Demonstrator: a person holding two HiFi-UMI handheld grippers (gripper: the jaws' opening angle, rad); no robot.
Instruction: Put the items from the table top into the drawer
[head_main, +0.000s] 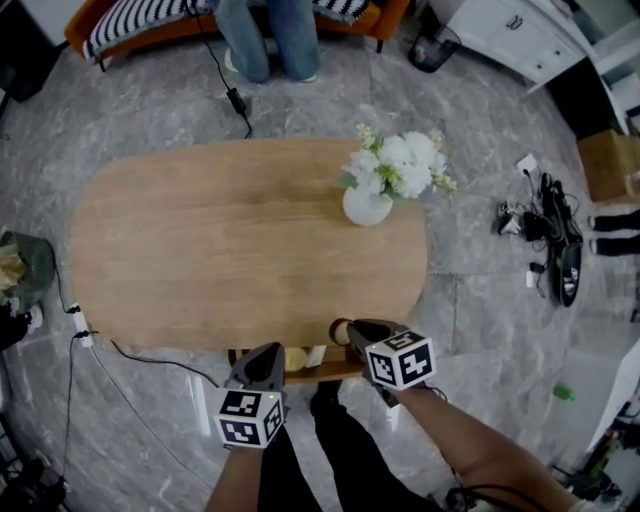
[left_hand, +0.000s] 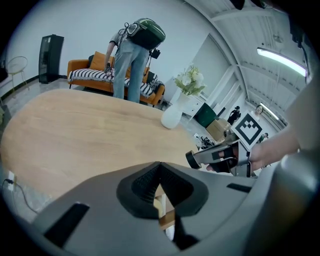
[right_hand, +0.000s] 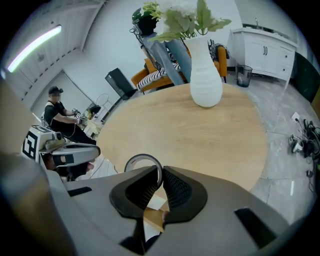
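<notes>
Lower centre of the head view: the right gripper (head_main: 345, 329) pinches a thin grey ring-shaped tape roll (right_hand: 142, 156) by its rim beside the open wooden drawer (head_main: 335, 372). The left gripper (head_main: 262, 362) has its jaws pressed together, empty. The roll is best lowered well inside the drawer, clear of the oval wooden table (head_main: 200, 240), before release.

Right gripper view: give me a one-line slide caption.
Right gripper clamped on a thin ring at the edge of the wooden table, white flower vase standing beyond.
</notes>
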